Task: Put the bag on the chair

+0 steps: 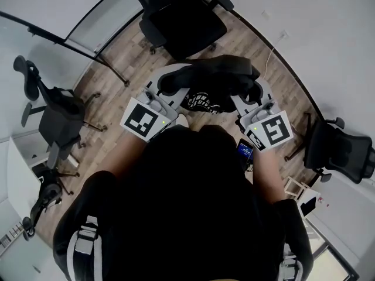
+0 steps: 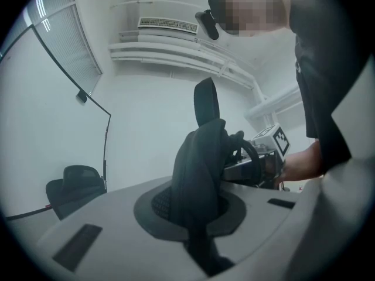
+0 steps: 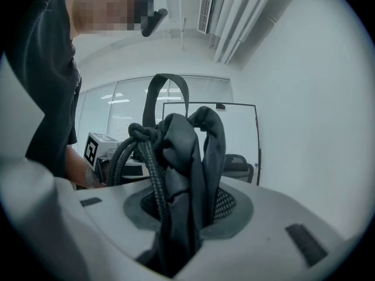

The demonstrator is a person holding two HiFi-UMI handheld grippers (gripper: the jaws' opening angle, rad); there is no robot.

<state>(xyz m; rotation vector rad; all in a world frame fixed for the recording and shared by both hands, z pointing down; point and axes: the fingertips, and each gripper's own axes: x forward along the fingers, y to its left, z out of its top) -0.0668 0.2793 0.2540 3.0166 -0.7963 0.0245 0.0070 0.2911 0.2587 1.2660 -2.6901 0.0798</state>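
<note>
My left gripper [image 2: 196,212] and right gripper [image 3: 176,215] each clench folds of the soft, crumpled black fabric bag [image 1: 215,78]; its black braided cord [image 3: 145,157] bunches against the right one.

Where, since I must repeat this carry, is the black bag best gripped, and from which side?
Probably by the bunched fabric at each end of the bag, from the side of the person, as the left hand-held gripper and right hand-held gripper hold it now. It is soft and limp; its gathered folds, with the cord at the right end, are thin enough for jaws to shut on.
</note>
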